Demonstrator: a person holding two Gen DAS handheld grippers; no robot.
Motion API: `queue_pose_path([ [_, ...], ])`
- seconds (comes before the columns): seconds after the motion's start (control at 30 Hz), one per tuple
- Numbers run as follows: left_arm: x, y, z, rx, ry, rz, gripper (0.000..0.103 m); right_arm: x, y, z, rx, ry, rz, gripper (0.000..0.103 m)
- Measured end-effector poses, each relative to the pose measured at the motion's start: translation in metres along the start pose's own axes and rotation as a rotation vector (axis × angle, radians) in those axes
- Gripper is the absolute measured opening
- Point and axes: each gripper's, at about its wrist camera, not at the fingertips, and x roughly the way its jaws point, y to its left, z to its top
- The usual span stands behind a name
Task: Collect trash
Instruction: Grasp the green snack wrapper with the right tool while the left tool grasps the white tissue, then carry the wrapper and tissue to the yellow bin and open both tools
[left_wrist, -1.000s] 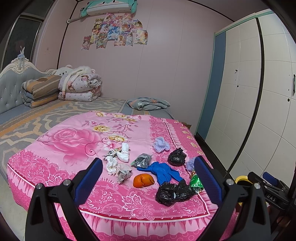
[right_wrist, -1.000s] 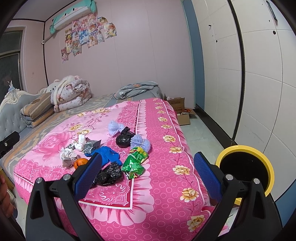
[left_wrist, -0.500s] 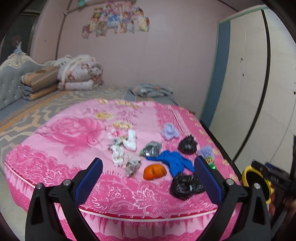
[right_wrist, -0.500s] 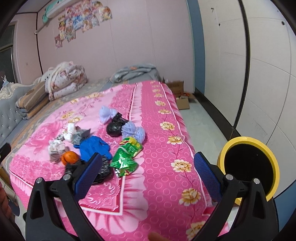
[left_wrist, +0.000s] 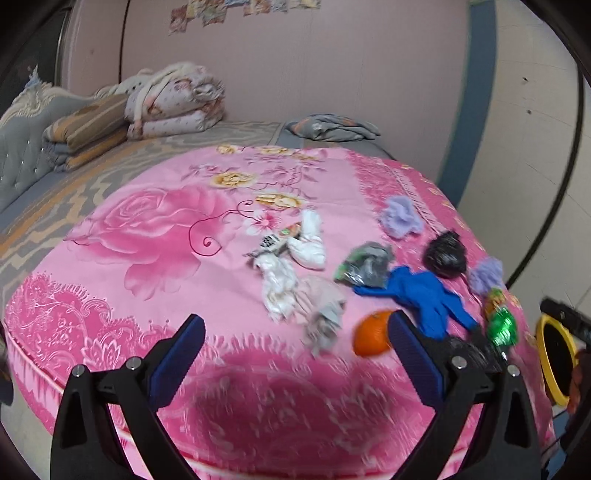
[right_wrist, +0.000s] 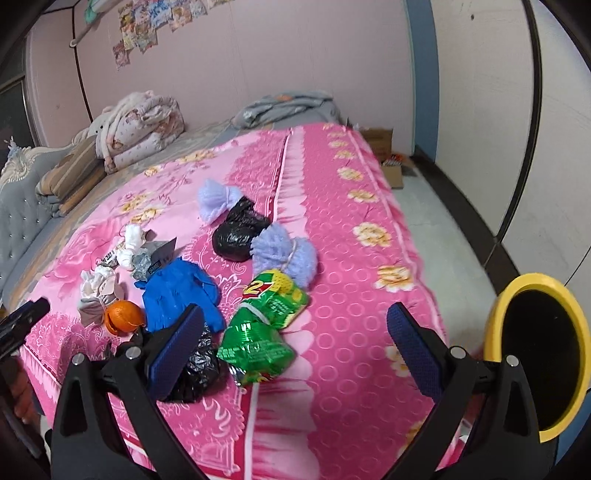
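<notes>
Left gripper (left_wrist: 295, 345): jaws wide, empty, above pink bedspread (left_wrist: 166, 236)
Right gripper (right_wrist: 293, 334): jaws wide, empty
Trash: green snack bag (right_wrist: 264, 325), orange peel (right_wrist: 123, 316), blue glove (right_wrist: 177, 291)
Bin: yellow bin (right_wrist: 539, 354), beside bed

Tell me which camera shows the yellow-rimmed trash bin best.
The right wrist view: the yellow-rimmed round trash bin shows nearly its whole dark opening beside the bed. In the left wrist view, the bin is a narrow sliver at the edge.
</notes>
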Motion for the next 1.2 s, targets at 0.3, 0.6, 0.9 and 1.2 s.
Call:
queue_pose_path([
  [0.3,0.060,0.024,0.031,-0.047,0.098,0.003,0.096,0.034,0.012,0.002,-0.023,0.076,0.048,0.095],
  [0.6,0.105,0.027,0.031,-0.032,0.159,-0.027,0.085,0.061,0.018,0.002,-0.034,0.121,0.052,0.086],
  [0.9,0.134,0.030,0.019,-0.068,0.215,-0.096,0.030,0.088,0.018,-0.005,-0.017,0.210,0.097,0.054],
  [1.2,0.118,0.033,0.025,-0.087,0.174,-0.083,0.027,0.065,0.018,-0.005,-0.014,0.190,0.126,0.047],
])
